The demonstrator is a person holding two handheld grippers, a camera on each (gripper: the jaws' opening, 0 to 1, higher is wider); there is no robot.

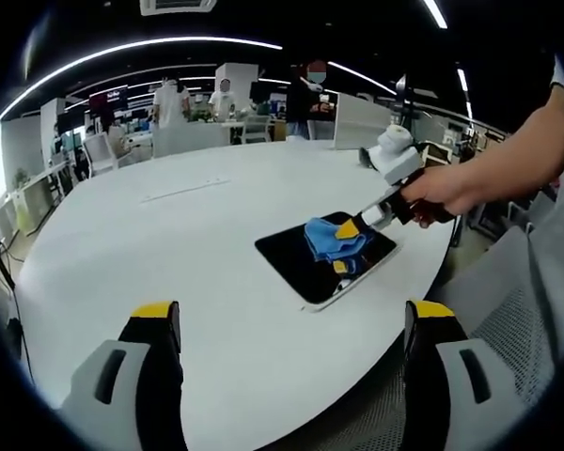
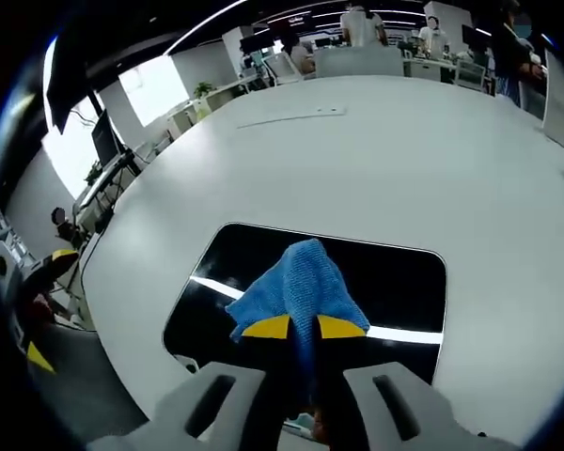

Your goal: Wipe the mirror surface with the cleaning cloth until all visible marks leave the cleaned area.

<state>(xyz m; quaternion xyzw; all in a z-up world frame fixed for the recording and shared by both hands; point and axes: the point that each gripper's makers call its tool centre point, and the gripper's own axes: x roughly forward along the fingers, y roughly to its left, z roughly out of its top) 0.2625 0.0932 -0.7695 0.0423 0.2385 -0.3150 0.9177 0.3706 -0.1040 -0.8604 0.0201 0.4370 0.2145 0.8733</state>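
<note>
A dark rectangular mirror point(image 1: 291, 258) point(image 2: 399, 277) lies flat on the white round table point(image 1: 179, 244) point(image 2: 357, 160), near its edge. A blue cleaning cloth point(image 1: 331, 237) point(image 2: 296, 287) rests on the mirror's glass. My right gripper point(image 2: 301, 327) point(image 1: 343, 249) is shut on the cloth and presses it onto the mirror; a hand point(image 1: 442, 191) holds that gripper in the left gripper view. My left gripper point(image 1: 291, 324) hangs open above the table's near edge, well short of the mirror, with nothing between its fingers. A ceiling light reflects as a bright streak in the glass.
A grey mesh chair point(image 1: 517, 319) stands by the table edge at the right. Far behind the table are desks and several standing people point(image 1: 174, 101). A thin pale strip point(image 2: 291, 116) lies on the table beyond the mirror. A monitor point(image 2: 103, 136) stands at the left.
</note>
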